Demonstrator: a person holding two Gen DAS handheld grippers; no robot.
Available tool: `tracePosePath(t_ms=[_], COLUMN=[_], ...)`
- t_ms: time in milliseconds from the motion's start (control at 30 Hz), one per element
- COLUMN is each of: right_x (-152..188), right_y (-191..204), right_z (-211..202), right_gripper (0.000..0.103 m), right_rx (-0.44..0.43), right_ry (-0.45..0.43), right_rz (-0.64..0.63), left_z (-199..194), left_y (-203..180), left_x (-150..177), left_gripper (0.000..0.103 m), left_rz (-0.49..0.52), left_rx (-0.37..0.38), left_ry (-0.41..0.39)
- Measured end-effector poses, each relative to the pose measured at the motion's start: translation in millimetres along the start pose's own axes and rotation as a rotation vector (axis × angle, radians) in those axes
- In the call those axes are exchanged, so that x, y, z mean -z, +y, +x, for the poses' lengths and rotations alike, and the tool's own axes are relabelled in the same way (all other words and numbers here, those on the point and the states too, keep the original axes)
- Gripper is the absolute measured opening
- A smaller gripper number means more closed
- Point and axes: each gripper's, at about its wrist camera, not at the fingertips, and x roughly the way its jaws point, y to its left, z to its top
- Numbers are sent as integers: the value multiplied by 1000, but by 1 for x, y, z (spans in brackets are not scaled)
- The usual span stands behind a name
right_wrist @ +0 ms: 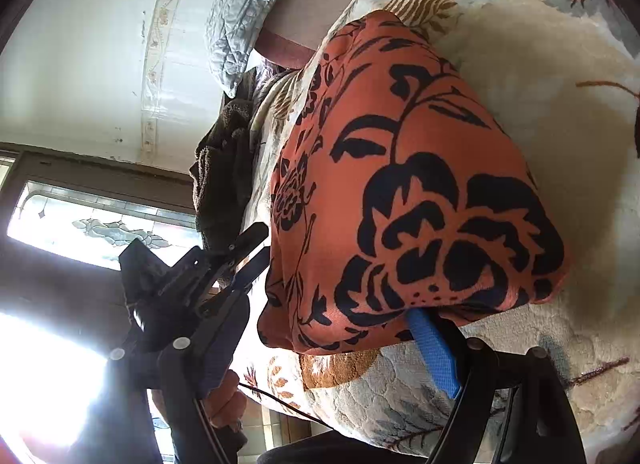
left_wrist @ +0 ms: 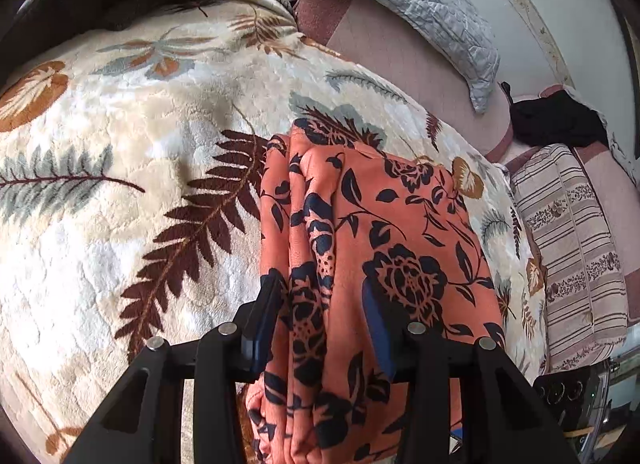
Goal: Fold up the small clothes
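Left wrist view shows what the right one doesn't: orange floral garment point(left_wrist: 376, 232) folded into a long stack on the cream leaf-print blanket point(left_wrist: 120, 151), grey quilted pillow point(left_wrist: 404, 3) beyond it, striped cushion point(left_wrist: 576, 248) to the garment's right. Left gripper point(left_wrist: 324, 316) straddles the garment's near end, jaws part open, pads clear of the cloth. Right wrist view alone shows a window point(right_wrist: 100, 223) left of the garment point(right_wrist: 420, 191) and a hand point(right_wrist: 228, 404) holding the other tool. Right gripper point(right_wrist: 340, 324) is spread wide; its blue pad point(right_wrist: 434, 352) pokes under the garment's near edge, left finger clear of it. Garment's near end is cut off by the frame in left view.
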Motion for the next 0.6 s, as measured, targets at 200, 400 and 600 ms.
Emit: tracePosePath(t_ms=[200,400,600], right_x=[-7,-9,-7], right_y=[2,6,1], right_z=[6,4,6], right_gripper=[83,82,82], right_rx=[5,8,26], right_ry=[2,5,34], right_rz=[-7,-24,-35], left_z=[8,-30,3], left_y=[2,-11,24], left_x=[-3,3,13], left_gripper=[16,10,11], left_rz=[-18,-1,-85], left_rx=[9,8,-21], left_ry=[22,-101,-29])
